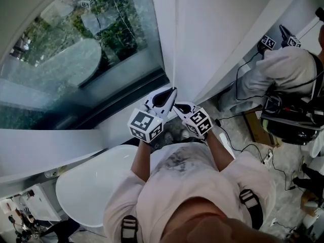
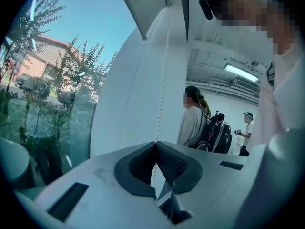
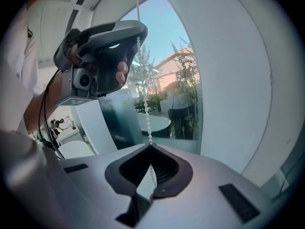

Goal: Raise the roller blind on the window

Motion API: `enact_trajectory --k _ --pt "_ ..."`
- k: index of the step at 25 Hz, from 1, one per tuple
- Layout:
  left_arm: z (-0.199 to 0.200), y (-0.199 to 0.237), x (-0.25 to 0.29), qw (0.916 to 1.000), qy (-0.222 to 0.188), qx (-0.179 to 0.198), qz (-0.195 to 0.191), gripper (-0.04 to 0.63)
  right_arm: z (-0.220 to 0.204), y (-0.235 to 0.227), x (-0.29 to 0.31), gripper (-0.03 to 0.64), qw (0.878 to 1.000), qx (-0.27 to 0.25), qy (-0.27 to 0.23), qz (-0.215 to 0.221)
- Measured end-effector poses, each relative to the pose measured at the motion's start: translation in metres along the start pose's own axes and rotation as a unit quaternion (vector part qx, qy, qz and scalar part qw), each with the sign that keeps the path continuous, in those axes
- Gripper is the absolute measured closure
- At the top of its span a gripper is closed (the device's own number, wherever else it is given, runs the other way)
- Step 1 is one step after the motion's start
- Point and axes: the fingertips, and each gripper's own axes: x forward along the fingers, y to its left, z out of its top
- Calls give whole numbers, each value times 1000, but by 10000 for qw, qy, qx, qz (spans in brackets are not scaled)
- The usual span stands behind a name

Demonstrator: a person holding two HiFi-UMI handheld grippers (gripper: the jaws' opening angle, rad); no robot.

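Both claws at the window, seen from above and along each pair of jaws. My left gripper is closed, its tips meeting on the bead chain. My right gripper is closed on the same strand just below it, the beads entering at the tips and showing again through the gap behind the pads. The chain hangs along the white upright at the right edge of the window glass. All the glass that shows is uncovered, and I cannot pick out the roller blind's cloth with certainty in any view, so I cannot judge how far up it is. Hazards, as I judge them: (a) each hold is by the tips alone on small smooth beads, so a hard pull could let the strand slide through the pads and the stroke would be lost; (b) only one strand shows and I cannot tell which run of the loop it is, so a pull on the wrong one would lower the blind; (c) a pull slanted away from the upright could jam the chain or drag it off its wheel above; (d) with both claws opened at once, the blind might run back down.
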Motion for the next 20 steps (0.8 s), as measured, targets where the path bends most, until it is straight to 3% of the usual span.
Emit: enact_trajectory --k 13,20 --pt "-25 0 -10 9998 115 -125 38 588 -24 4 1 554 9998 54 202 5" --pt "-24 6 -10 9999 67 -106 114 588 17 12 -34 551 9985 294 -451 123"
